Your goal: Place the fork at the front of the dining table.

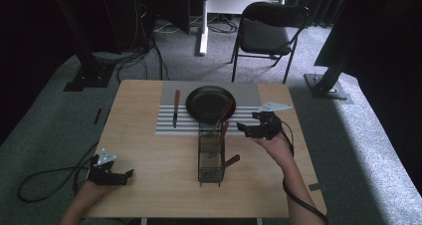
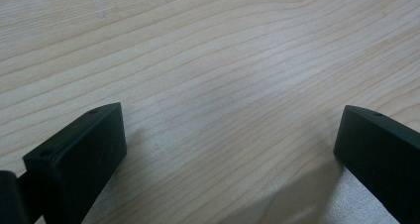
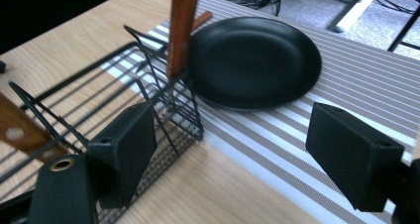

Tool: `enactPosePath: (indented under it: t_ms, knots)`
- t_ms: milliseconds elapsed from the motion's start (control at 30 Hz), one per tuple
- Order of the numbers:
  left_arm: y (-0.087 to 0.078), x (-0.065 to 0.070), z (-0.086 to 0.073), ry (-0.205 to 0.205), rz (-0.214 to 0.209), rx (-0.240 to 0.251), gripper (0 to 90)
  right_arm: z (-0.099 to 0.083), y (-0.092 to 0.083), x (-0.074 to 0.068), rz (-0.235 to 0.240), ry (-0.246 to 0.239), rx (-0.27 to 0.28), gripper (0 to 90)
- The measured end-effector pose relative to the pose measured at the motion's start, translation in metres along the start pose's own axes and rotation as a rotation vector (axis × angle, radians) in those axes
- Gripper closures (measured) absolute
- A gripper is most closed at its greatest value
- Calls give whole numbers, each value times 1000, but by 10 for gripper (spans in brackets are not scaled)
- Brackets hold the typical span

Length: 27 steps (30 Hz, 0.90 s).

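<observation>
The left gripper point(image 1: 110, 174) rests on the light wooden table point(image 1: 149, 160), jaws wide apart and holding nothing. In the middle stands a black wire basket point(image 1: 211, 153) with wooden-handled tools, by a round black plate point(image 1: 209, 103). Just beside the basket, the right gripper point(image 1: 249, 128) is open and empty.

A light wooden tabletop point(image 1: 149, 150) carries everything. A striped placemat point(image 1: 249, 93) lies along its far edge, roughly centred. On the placemat a black plate point(image 1: 206, 101) sits in the middle, and a knife point(image 1: 176, 108) with a wooden handle lies to its left, pointing from far edge to near. A black wire basket point(image 1: 210, 153) stands mid-table, its far end on the placemat's near edge, wooden-handled utensils point(image 1: 225, 116) in it.
</observation>
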<state>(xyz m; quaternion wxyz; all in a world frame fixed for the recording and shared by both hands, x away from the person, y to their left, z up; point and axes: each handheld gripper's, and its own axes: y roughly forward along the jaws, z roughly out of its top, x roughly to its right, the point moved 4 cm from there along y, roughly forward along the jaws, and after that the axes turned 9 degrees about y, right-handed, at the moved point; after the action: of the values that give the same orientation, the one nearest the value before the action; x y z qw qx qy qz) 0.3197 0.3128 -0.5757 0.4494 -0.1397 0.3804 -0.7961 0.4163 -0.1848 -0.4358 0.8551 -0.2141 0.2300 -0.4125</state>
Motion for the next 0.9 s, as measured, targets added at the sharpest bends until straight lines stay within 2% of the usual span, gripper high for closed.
enactPosePath:
  t_ms: [100, 267, 433, 633, 900]
  knots:
    - [0, 0, 0, 2, -1, 0, 0, 5, 6, -4, 13, 2, -1, 188]
    - [0, 0, 0, 3, -2, 1, 0, 11, 16, -6, 4, 15, -15, 188]
    - [0, 0, 0, 3, -2, 1, 0, 17, 23, -11, 30, 32, -8, 188]
    - [0, 0, 0, 3, -2, 1, 0, 21, 32, -14, 36, 60, -24, 209]
    - [0, 0, 0, 2, -2, 1, 0, 25, 39, -21, 62, 70, -21, 230]
